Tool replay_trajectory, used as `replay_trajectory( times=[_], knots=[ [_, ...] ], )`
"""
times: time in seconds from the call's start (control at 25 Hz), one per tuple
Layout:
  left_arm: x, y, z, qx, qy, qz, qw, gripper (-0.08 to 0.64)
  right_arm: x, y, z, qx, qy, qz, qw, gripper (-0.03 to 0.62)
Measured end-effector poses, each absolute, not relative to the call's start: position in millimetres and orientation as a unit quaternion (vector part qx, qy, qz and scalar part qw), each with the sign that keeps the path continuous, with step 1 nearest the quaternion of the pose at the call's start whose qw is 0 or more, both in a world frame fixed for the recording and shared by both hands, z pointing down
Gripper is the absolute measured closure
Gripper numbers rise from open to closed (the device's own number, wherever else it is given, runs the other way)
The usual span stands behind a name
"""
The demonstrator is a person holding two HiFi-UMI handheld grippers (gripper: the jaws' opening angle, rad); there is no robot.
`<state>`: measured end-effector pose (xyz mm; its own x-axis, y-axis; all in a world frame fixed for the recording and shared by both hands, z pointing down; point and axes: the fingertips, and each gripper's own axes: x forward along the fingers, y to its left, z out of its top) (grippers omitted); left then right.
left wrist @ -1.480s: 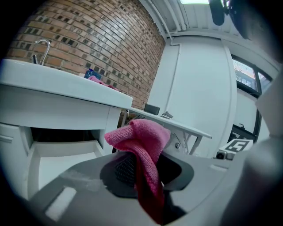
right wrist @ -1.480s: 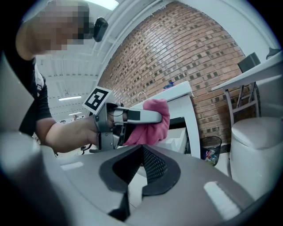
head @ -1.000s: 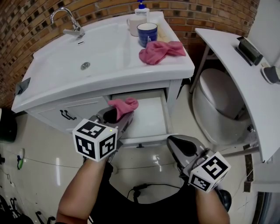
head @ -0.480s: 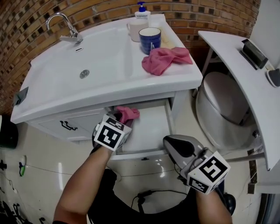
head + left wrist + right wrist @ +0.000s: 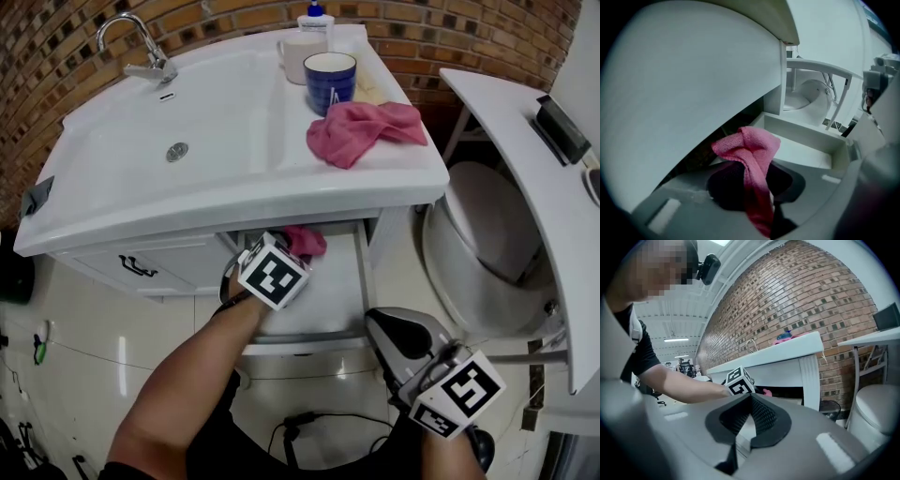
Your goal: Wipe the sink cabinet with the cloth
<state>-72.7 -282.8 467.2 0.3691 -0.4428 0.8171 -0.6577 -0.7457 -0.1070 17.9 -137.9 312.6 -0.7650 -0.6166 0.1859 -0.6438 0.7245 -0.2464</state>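
We see the sink cabinet point(image 5: 178, 264) from above, its right-hand drawer point(image 5: 328, 281) pulled open beneath the white countertop point(image 5: 234, 202); the left gripper point(image 5: 292, 251) reaches into the drawer opening, just under the countertop's front edge. In the left gripper view its jaws are closed on a pink cloth point(image 5: 751, 149), a fold of which runs down between the dark pads of the left gripper point(image 5: 758, 192) and bunches above them; the bunch sits before the dark gap between countertop underside and drawer. In the head view this pink cloth point(image 5: 307, 240) shows only as a small patch beyond the marker cube, at the rear of the drawer.

The right gripper point(image 5: 386, 328) is held low, in front of the drawer and apart from it; in its own view the jaws of the right gripper point(image 5: 751, 401) meet at the tips with nothing between them.

On the countertop we note a second pink cloth point(image 5: 361, 127) near the right edge, a blue mug point(image 5: 330, 80) just behind it, a white cup point(image 5: 298, 54), a pump bottle point(image 5: 316, 19), and the faucet point(image 5: 131, 42) at far left; a toilet point(image 5: 478, 234) stands to the cabinet's right.
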Motion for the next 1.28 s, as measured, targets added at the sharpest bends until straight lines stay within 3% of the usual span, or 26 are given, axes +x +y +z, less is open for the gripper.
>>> replay_trajectory(
  times=[0.6,1.08,1.28],
  knots=[
    [10.0,-282.9,471.5,0.839,-0.279,0.458,0.091,0.454,45.5,-138.7,318.1,0.356,-0.920,0.160,0.039,0.586],
    [-63.4,-253.7,397.8,0.852,-0.319,0.404,0.098,0.454,32.8,-123.9,315.4,0.341,-0.927,0.150,0.040,0.586],
    [-115.6,-240.8,409.0,0.830,-0.336,0.418,0.152,0.454,27.5,-118.9,314.7,0.336,-0.929,0.146,0.043,0.586]
  ],
)
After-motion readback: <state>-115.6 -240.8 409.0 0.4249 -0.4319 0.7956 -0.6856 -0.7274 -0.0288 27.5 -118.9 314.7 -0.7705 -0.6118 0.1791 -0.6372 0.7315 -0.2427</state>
